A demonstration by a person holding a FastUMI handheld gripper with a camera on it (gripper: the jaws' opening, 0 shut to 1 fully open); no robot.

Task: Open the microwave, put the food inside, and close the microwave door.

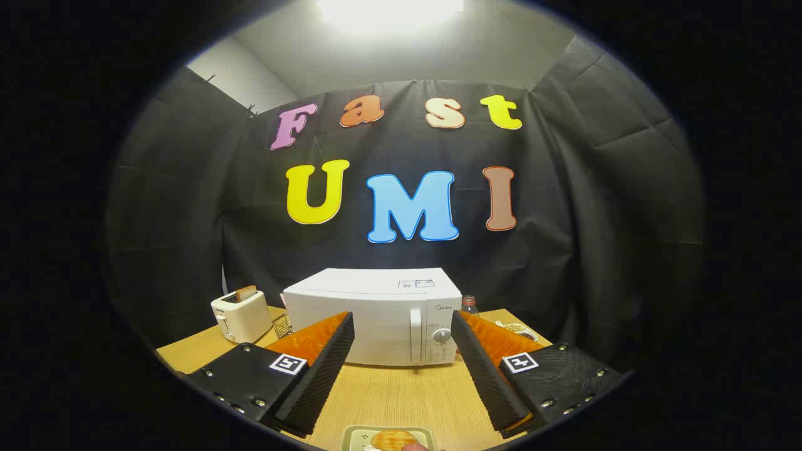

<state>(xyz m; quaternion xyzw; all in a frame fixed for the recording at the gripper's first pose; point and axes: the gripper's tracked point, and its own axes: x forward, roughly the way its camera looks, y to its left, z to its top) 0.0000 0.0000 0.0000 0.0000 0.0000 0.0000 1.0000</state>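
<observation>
While the microwave [376, 316] stands shut beyond the fingers, a toaster [240, 316] sits to its left; the gripper [401, 369] hangs wide apart, holding nothing; the food on its plate [388, 438] lies near, between the fingers; best approach is probably hooking the door handle [415, 335] squarely, then pulling steadily.
</observation>
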